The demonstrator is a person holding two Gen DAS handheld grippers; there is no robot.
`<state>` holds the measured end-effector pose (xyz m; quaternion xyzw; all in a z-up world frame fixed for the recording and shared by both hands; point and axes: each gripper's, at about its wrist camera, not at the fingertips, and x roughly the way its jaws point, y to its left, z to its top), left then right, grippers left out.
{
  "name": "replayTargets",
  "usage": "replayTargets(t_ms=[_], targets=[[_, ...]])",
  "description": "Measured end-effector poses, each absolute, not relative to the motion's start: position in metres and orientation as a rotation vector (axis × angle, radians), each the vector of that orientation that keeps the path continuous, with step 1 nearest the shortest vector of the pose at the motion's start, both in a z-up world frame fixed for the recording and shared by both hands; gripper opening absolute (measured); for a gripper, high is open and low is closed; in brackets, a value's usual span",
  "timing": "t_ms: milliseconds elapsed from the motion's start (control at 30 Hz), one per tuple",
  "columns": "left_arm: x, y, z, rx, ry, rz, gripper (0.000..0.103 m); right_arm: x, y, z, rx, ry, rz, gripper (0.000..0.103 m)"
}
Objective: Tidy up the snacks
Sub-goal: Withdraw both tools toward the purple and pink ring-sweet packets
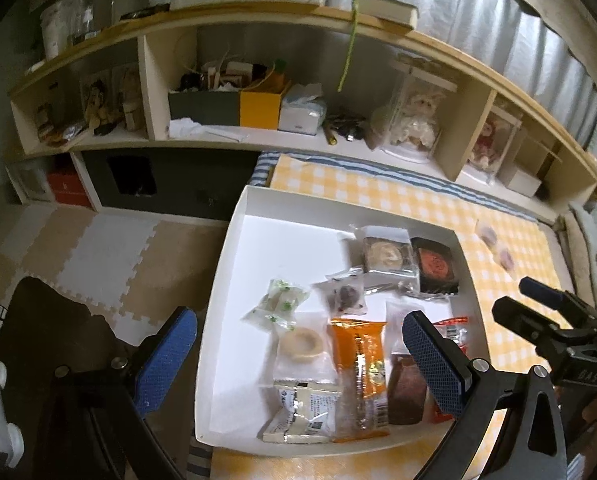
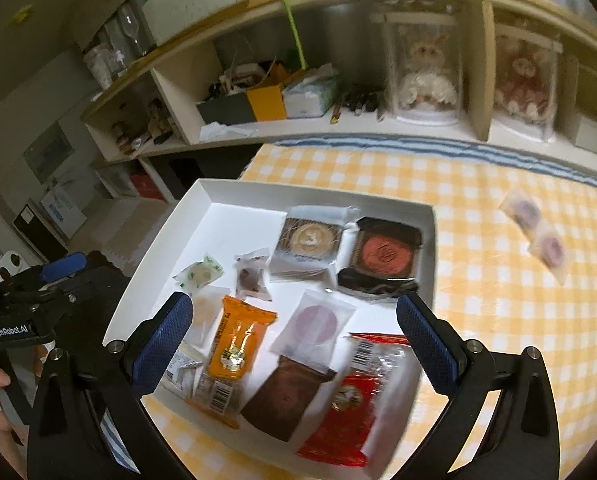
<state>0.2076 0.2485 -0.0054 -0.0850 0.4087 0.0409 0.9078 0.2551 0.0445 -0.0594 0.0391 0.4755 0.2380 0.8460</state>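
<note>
A white shallow box (image 1: 234, 240) (image 2: 202, 194) sits on the yellow checked cloth and holds several wrapped snacks: an orange packet (image 1: 360, 364) (image 2: 234, 344), a red packet (image 2: 354, 392), a brown cake (image 2: 286, 396), a round purple pastry (image 2: 316, 326), a black-red mooncake (image 1: 434, 264) (image 2: 384, 254). Two purple pastries (image 2: 536, 226) (image 1: 498, 248) lie on the cloth outside the box, to its right. My left gripper (image 1: 298, 352) is open above the box's near left part. My right gripper (image 2: 292, 336) is open above the box's near part, empty.
A long wooden shelf unit (image 1: 258, 140) with dolls, boxes and tissues runs along the back. Foam floor mats (image 1: 98, 256) lie to the left below the table edge. The right gripper's body (image 1: 554, 320) shows at the right in the left wrist view.
</note>
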Motion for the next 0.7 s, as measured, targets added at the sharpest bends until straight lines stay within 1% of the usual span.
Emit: replayTargets(t_ms=[433,700], targets=[[0.195,0.200,0.030,-0.167,0.753,0.044,0.103,0.253,-0.022,-0.027,0.071,0.945,0.440,0.103],[0.210,0.159,0.035,-0.159,0.722,-0.021,0.103,0.259,-0.079,-0.015,0.066,0.915,0.373,0.103]])
